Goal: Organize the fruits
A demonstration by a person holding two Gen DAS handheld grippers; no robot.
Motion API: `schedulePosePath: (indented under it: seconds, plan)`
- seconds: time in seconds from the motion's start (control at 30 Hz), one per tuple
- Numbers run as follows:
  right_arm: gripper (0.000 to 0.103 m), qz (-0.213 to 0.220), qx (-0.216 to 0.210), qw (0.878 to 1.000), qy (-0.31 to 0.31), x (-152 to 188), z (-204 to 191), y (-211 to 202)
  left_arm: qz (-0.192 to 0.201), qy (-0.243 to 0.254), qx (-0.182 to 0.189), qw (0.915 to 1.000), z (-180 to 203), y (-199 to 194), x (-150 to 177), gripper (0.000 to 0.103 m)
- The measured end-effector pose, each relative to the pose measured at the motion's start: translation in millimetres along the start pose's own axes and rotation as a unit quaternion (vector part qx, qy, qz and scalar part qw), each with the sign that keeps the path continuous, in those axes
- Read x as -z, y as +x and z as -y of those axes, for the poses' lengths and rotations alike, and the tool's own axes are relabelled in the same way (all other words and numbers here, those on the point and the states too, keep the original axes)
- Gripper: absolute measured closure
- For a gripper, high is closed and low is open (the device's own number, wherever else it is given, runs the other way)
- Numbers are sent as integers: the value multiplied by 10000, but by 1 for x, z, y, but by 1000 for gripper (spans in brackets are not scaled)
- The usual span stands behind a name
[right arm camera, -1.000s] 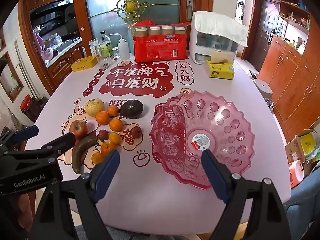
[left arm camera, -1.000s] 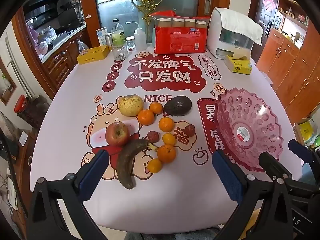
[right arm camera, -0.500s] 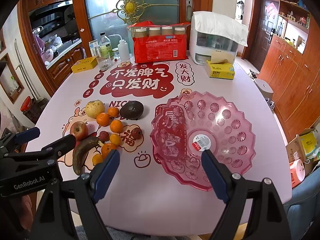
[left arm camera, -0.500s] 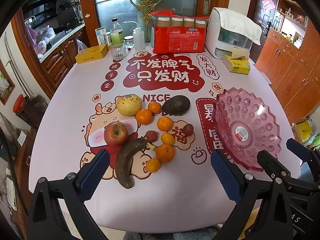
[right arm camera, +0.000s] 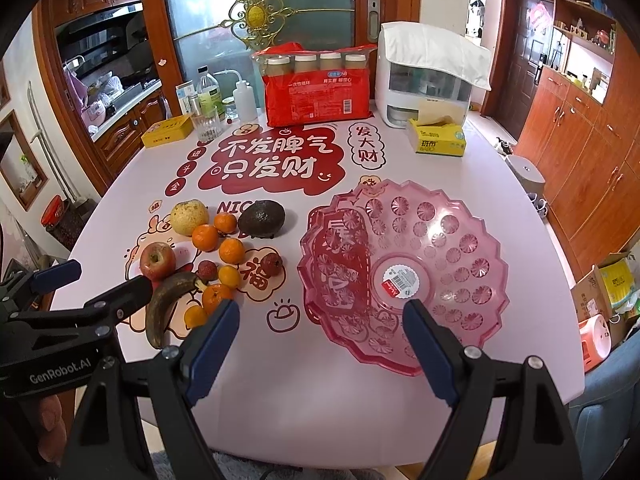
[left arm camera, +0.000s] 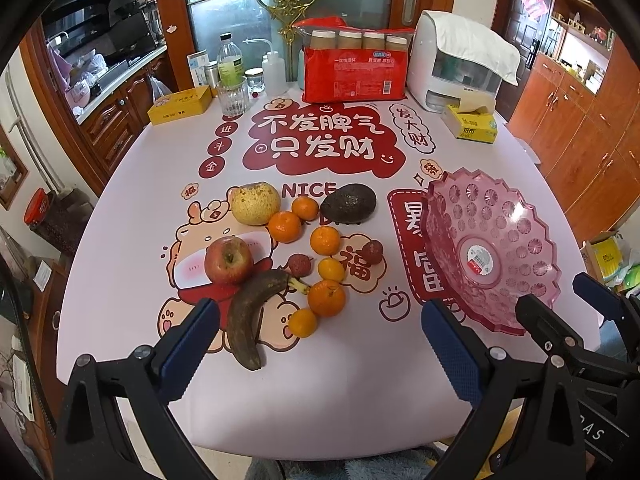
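Observation:
Loose fruit lies on the table's left half: a red apple (left arm camera: 228, 260), a brown banana (left arm camera: 251, 315), a yellow pear (left arm camera: 256, 203), a dark avocado (left arm camera: 348, 209), several mandarins (left arm camera: 325, 297) and two lychees (left arm camera: 299, 265). An empty pink plastic bowl (left arm camera: 491, 247) stands to their right. My left gripper (left arm camera: 320, 338) hangs open over the near table edge, in front of the banana. My right gripper (right arm camera: 320, 340) is open too, hovering before the bowl (right arm camera: 404, 272); the same fruit cluster with the apple (right arm camera: 157, 260) lies to its left. Neither holds anything.
Along the far edge stand a red pack of jars (left arm camera: 354, 66), a white covered appliance (left arm camera: 460, 62), a tissue box (left arm camera: 471, 125), a yellow tin (left arm camera: 179, 105), a glass (left arm camera: 232, 98) and bottles. A cardboard box (right arm camera: 608, 284) sits on the floor to the right.
Both views have crept slightly forward toward the table; fruit and bowl have not moved, and both grippers stay open.

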State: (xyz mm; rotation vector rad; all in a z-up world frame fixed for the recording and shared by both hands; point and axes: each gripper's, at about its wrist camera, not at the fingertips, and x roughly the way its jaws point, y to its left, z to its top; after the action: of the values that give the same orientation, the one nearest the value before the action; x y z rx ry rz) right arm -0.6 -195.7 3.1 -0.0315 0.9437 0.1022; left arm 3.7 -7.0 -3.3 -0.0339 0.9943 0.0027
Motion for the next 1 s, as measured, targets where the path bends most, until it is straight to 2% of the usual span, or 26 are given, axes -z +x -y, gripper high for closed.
schedulePosePath:
  seconds: [1.0]
  plan:
    - [19, 25, -13, 10000, 24, -2, 3, -1, 29, 2, -9, 10000, 2, -4, -2, 3]
